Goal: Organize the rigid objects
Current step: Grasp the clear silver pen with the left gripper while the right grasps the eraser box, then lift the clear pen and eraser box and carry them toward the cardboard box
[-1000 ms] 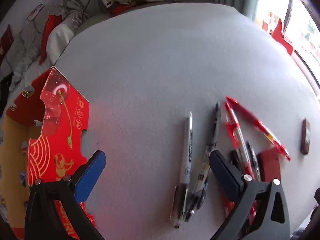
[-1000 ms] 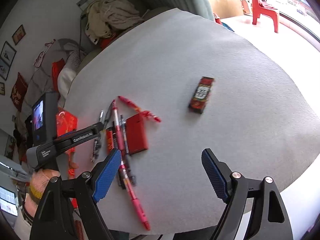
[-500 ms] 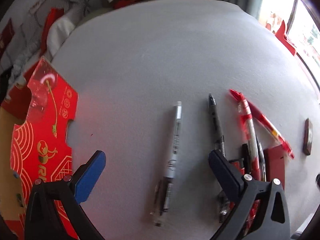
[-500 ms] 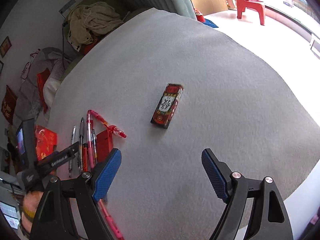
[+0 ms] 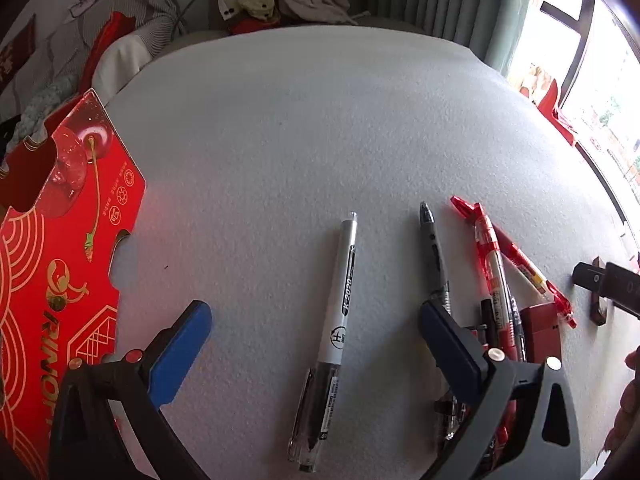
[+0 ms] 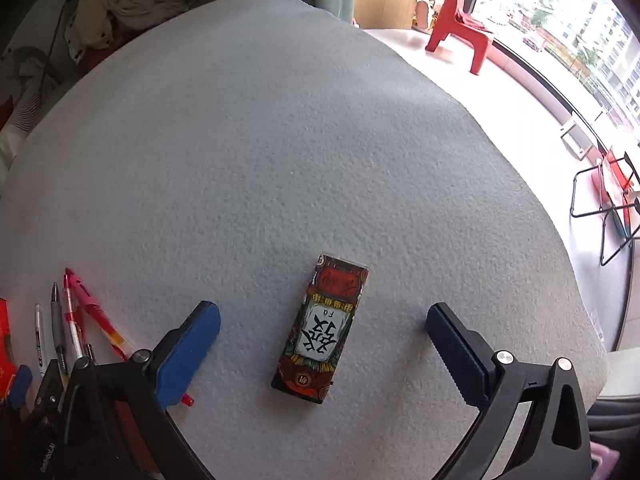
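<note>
Bright window (image 6: 568,40) — red chair (image 6: 456,28), green curtain (image 5: 460,4).

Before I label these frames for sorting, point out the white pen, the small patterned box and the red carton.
white pen (image 5: 343,307): left wrist view, middle of its barrel.
small patterned box (image 6: 320,334): right wrist view, its white centre panel.
red carton (image 5: 68,264): left wrist view, its printed flap.

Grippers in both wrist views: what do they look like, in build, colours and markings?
Both are alike. The left gripper has a black plastic frame with triangular cut-outs, silver screw heads plus one red one, and two blue pads. The right gripper has the same black frame, silver screws and blue ribbed pads. White lettering shows on the left gripper's body in the right wrist view, too small to read. No cables show.
</note>
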`<move>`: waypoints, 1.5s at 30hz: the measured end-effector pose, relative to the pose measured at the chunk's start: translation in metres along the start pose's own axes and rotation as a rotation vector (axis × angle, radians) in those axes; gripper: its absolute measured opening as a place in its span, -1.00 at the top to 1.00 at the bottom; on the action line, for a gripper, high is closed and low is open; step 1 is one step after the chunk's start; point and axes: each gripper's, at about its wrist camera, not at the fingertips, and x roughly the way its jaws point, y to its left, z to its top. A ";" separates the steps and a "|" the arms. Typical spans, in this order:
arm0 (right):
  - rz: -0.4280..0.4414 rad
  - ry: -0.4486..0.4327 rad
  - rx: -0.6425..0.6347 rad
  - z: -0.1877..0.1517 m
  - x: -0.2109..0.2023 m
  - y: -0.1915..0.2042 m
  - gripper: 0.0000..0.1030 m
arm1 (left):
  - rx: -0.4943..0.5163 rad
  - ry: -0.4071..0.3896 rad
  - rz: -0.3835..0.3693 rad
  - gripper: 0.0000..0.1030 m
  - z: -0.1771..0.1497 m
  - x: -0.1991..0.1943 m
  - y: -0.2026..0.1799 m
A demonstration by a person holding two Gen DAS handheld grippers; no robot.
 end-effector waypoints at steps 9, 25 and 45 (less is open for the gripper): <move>0.014 -0.020 -0.059 0.000 -0.007 0.007 -0.77 | 0.017 -0.019 -0.005 -1.00 -0.008 -0.002 -0.008; 0.137 -0.050 -0.346 -0.094 -0.047 -0.007 0.51 | 0.214 0.032 -0.094 0.64 -0.011 -0.022 -0.030; 0.143 -0.074 -0.377 -0.094 -0.044 -0.008 0.52 | 0.178 0.045 -0.075 0.80 -0.007 -0.024 -0.046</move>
